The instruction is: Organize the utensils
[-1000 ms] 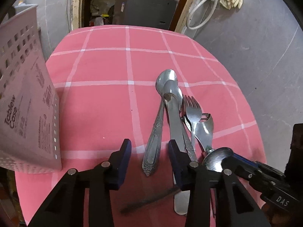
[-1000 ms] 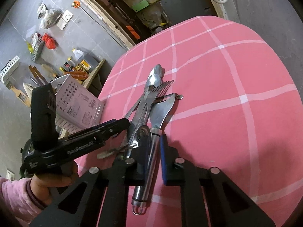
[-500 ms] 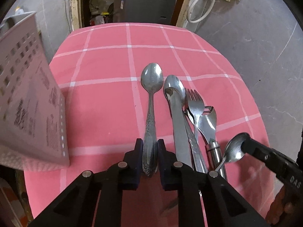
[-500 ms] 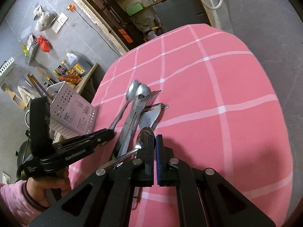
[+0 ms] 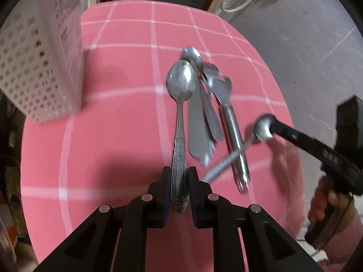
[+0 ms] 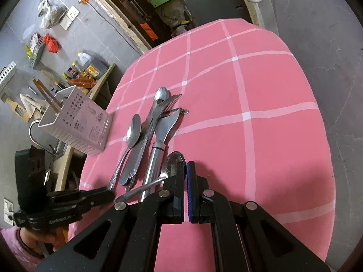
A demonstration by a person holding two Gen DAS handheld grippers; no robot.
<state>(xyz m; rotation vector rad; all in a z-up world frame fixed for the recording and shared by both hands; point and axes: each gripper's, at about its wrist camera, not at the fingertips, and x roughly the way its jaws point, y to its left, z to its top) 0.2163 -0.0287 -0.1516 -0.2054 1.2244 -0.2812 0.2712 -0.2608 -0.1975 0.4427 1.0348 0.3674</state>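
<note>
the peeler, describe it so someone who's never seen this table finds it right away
On the pink checked tablecloth, right of the white perforated utensil holder, lies a cluster of steel cutlery. The peeler is on the cluster's right edge, just beyond the right hand-held gripper. Unlike the flat spoons and fork beside it, it has a thick round tube handle and a wide slotted blade.

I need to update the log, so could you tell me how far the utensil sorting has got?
Nothing shows as sorted yet. The left gripper clamps an ornate spoon; the right gripper pinches a small spoon by its bowl. A fork and peeler lie on the cloth beside the caddy.
</note>
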